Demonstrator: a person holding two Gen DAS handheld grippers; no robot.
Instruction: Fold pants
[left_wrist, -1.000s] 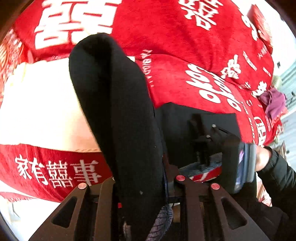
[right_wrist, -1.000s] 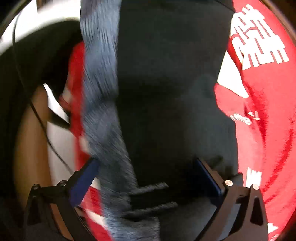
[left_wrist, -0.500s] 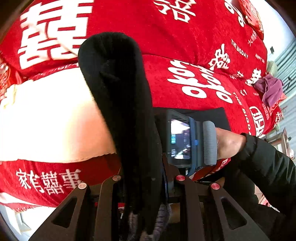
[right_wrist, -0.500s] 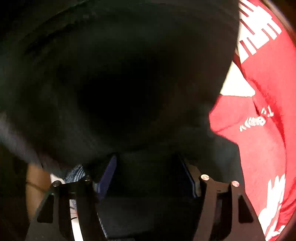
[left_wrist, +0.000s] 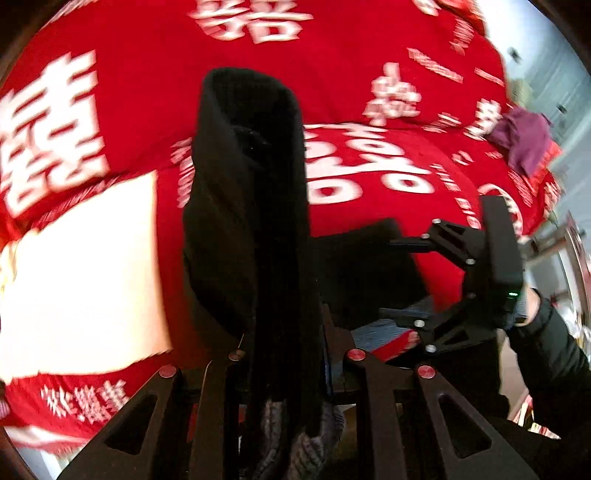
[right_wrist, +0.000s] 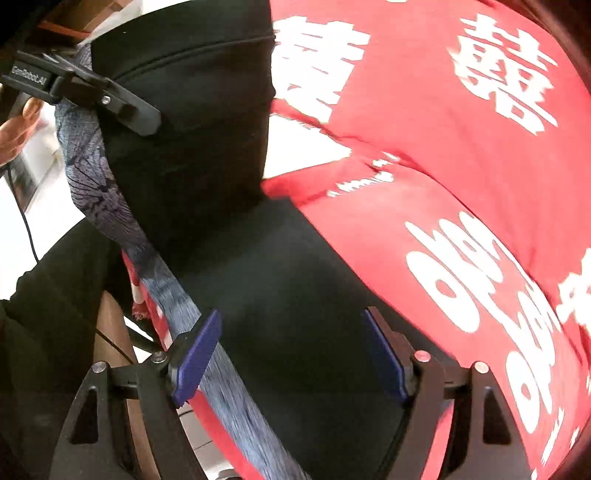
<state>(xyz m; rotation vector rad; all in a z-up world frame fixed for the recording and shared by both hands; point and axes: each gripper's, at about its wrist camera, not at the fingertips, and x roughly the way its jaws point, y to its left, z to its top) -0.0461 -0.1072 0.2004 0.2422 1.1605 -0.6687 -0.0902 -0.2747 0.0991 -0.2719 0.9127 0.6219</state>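
The black pants (left_wrist: 255, 206) are clamped between the nearly closed jaws of the left gripper (left_wrist: 288, 354), and a thick folded bundle of the fabric is lifted above the red blanket (left_wrist: 351, 110), which bears large white characters. The grey-blue inner lining (left_wrist: 310, 443) of the garment is seen below the jaws in the left wrist view. In the right wrist view, the remainder of the pants (right_wrist: 288, 295) is spread flat on the red blanket (right_wrist: 461, 184), with a raised section held at upper left by the left gripper (right_wrist: 125, 107). A strip of the grey-blue lining (right_wrist: 155, 269) runs along the left edge of the garment, passing just beside the left blue pad (right_wrist: 195, 354). The jaws of the right gripper (right_wrist: 291, 354) stand wide and are opening; flat fabric lies below the gap, and neither pad is pressed on it. The right gripper (left_wrist: 424, 280) is also seen at the right of the left wrist view, over the flat part of the pants, carried by a hand (left_wrist: 532, 302) in a dark sleeve (left_wrist: 546, 365). A purple cloth (left_wrist: 524, 136) lies well apart at the far right of the blanket. A pale panel (left_wrist: 81, 273) of the blanket is visible at left.
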